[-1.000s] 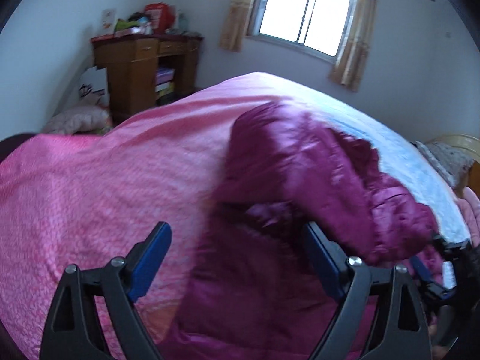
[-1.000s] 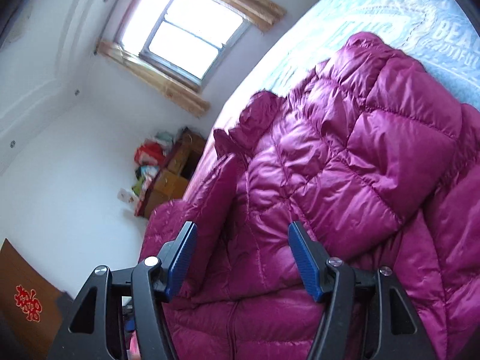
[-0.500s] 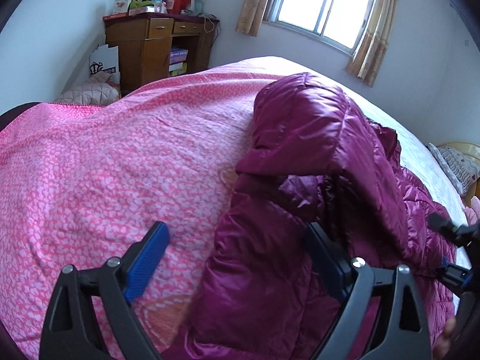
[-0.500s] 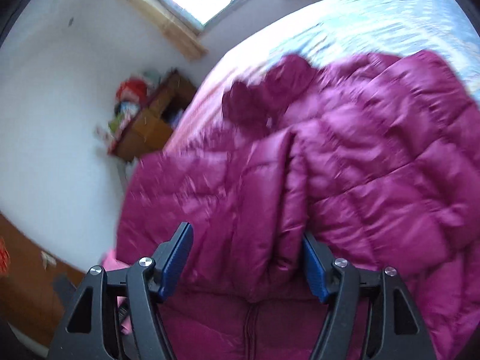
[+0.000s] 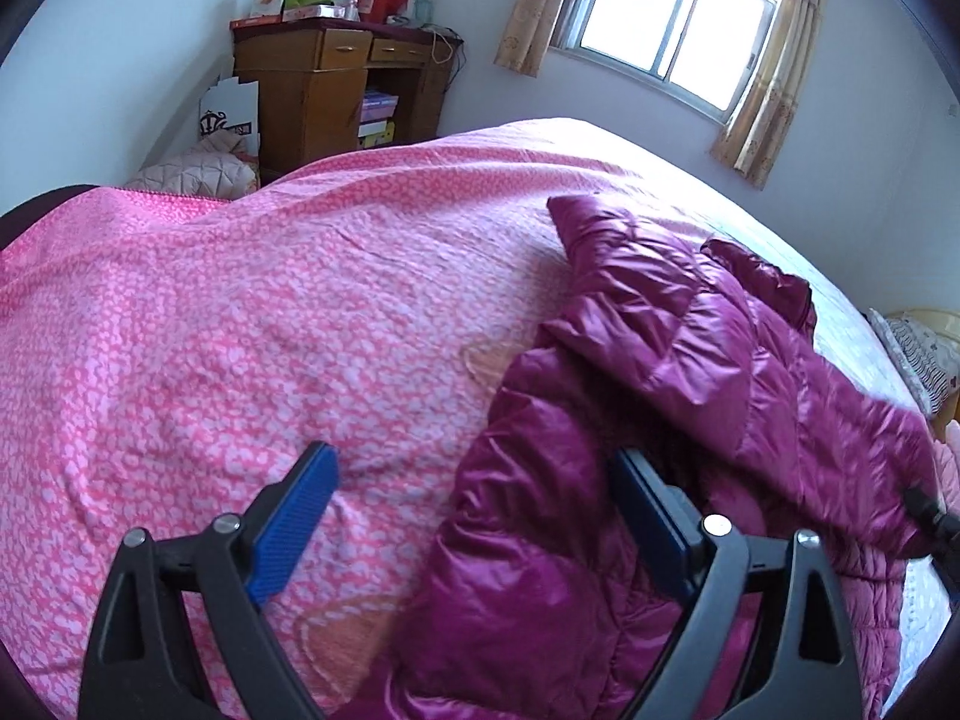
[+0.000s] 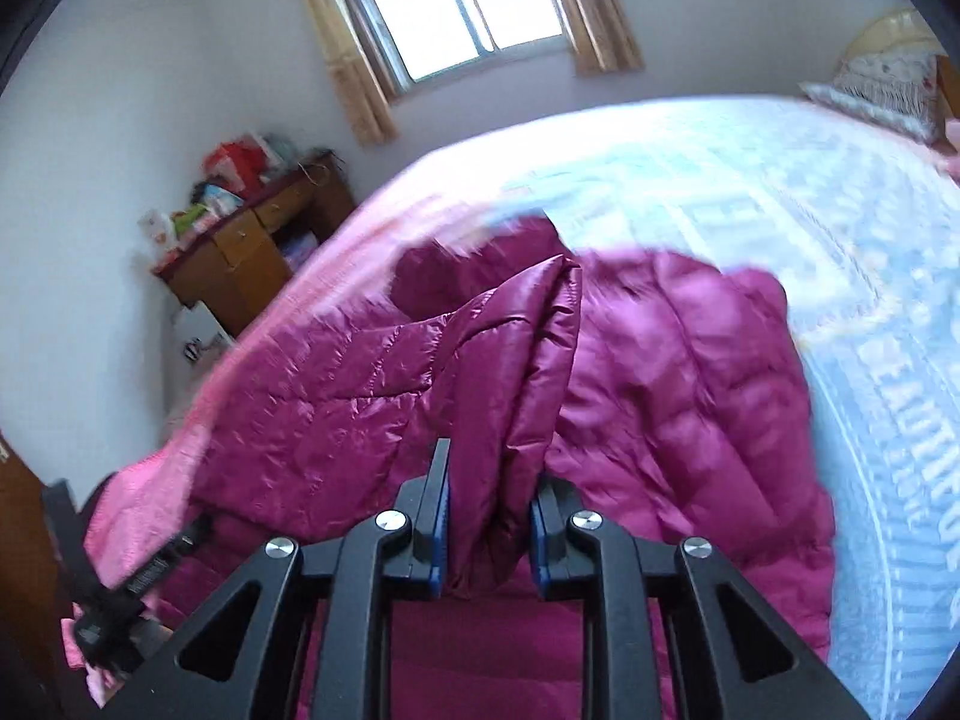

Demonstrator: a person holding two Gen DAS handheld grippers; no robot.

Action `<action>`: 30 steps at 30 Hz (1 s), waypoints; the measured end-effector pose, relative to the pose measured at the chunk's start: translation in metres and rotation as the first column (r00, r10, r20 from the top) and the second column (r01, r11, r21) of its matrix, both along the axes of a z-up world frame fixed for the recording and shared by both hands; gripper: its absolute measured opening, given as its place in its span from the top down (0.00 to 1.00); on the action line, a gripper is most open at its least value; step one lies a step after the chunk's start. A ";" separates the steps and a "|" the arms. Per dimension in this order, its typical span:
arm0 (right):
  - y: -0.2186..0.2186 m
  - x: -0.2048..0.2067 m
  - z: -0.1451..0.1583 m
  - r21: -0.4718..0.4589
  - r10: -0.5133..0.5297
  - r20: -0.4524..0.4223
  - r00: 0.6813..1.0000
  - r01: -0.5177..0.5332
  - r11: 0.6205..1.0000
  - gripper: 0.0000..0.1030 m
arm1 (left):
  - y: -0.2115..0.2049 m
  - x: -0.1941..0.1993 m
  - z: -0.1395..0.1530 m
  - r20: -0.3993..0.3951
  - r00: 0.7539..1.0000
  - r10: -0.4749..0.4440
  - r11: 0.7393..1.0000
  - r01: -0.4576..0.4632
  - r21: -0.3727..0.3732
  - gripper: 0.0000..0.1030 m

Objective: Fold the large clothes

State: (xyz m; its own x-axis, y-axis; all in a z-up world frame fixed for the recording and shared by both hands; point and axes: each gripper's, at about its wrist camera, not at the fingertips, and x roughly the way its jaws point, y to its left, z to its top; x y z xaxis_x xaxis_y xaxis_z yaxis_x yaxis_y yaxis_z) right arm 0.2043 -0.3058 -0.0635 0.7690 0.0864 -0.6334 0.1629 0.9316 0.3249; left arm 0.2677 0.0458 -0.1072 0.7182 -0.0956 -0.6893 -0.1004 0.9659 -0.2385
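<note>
Both grippers, the left gripper [image 5: 474, 516] and the right gripper [image 6: 487, 531], had black triangular frames, silver screws and ribbed blue pads [image 5: 294, 519].

Pink bedspread [image 5: 240, 330] left of jacket [image 5: 690, 360] clear (desk [image 5: 336, 96] far off).

Pale blue bedspread [image 6: 888, 276] — large woven letters, blurred, none fully legible

It was a home bedroom: a wide bed [image 5: 252, 324] under pink and pale blue covers filled it, a curtained window [image 5: 672, 18] stood behind, and a cluttered wooden desk [image 5: 312, 90] sat in the corner beyond the bed's far edge.
</note>
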 end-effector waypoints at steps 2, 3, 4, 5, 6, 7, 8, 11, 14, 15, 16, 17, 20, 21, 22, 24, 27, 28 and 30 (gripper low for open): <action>-0.003 0.004 -0.025 0.024 -0.004 -0.072 0.997 0.006 1.000 0.79 | -0.001 0.000 -0.001 -0.002 1.000 0.000 1.000 0.000 0.008 0.09; -0.003 0.006 -0.035 0.031 -0.007 -0.095 0.995 0.010 0.999 0.78 | -0.002 0.001 -0.001 -0.002 1.000 -0.002 1.000 0.002 0.015 0.09; -0.005 0.005 -0.041 0.045 -0.009 -0.089 0.996 0.013 0.999 0.77 | -0.002 0.000 -0.002 -0.002 1.000 -0.003 1.000 0.003 0.020 0.09; -0.008 0.003 -0.040 0.059 -0.013 -0.074 0.997 0.017 0.998 0.75 | -0.004 0.000 -0.002 -0.002 1.000 -0.004 1.000 0.004 0.027 0.09; -0.009 0.003 -0.041 0.068 -0.012 -0.077 0.997 0.017 0.998 0.74 | -0.006 0.000 -0.002 -0.006 1.000 -0.005 0.999 0.005 0.038 0.09; -0.010 0.003 -0.041 0.081 -0.006 -0.081 0.997 0.013 0.997 0.70 | -0.009 0.000 -0.001 -0.012 1.000 -0.003 0.999 0.003 0.051 0.09; -0.011 0.002 -0.040 0.089 0.003 -0.085 0.996 0.004 0.996 0.68 | -0.012 -0.001 0.000 -0.019 1.000 0.003 0.997 -0.002 0.074 0.09; -0.020 -0.015 -0.032 0.110 0.003 -0.086 0.996 0.006 0.994 0.65 | -0.016 -0.010 0.010 -0.028 0.999 0.020 0.989 -0.016 0.146 0.08; -0.021 -0.030 -0.007 0.105 -0.051 -0.038 0.998 0.055 0.993 0.64 | -0.013 -0.021 0.027 0.006 1.000 0.012 0.984 -0.013 0.176 0.08; -0.023 -0.035 0.005 0.081 -0.073 -0.013 0.997 0.074 0.994 0.64 | -0.014 -0.025 0.037 0.039 0.999 0.010 0.980 -0.017 0.197 0.08; -0.024 -0.037 0.015 0.060 -0.078 0.009 0.997 0.077 0.995 0.64 | -0.016 -0.025 0.044 0.059 0.998 0.006 0.978 -0.018 0.209 0.08; -0.024 -0.035 0.026 0.048 -0.052 0.029 0.998 0.051 0.998 0.64 | -0.021 -0.023 0.056 0.083 0.997 -0.009 0.975 -0.010 0.222 0.08; -0.014 -0.016 0.043 0.028 0.040 0.040 0.998 -0.041 0.999 0.64 | -0.041 -0.007 0.075 0.107 0.992 -0.071 0.967 0.042 0.251 0.08; -0.007 -0.002 0.046 0.004 0.081 0.036 0.996 -0.081 0.997 0.64 | -0.050 0.000 0.079 0.112 0.990 -0.085 0.961 0.052 0.273 0.07; 0.000 0.008 0.047 -0.019 0.116 0.026 0.993 -0.116 0.993 0.64 | -0.059 0.009 0.080 0.120 0.988 -0.100 0.955 0.061 0.289 0.04; 0.013 0.028 0.039 -0.048 0.169 -0.017 0.985 -0.170 0.984 0.64 | -0.071 0.027 0.078 0.114 0.988 -0.106 0.946 0.064 0.319 0.04; 0.021 0.045 0.017 -0.025 0.184 -0.084 0.979 -0.187 0.982 0.64 | -0.079 0.049 0.058 0.051 0.995 -0.082 0.931 0.059 0.360 0.04; 0.020 0.048 0.008 -0.014 0.184 -0.103 0.977 -0.186 0.982 0.64 | -0.078 0.052 0.051 0.029 0.997 -0.071 0.930 0.056 0.362 0.05; 0.018 0.050 -0.011 0.004 0.190 -0.132 0.973 -0.191 0.982 0.64 | -0.070 0.055 0.032 -0.011 1.000 -0.026 0.927 0.029 0.375 0.05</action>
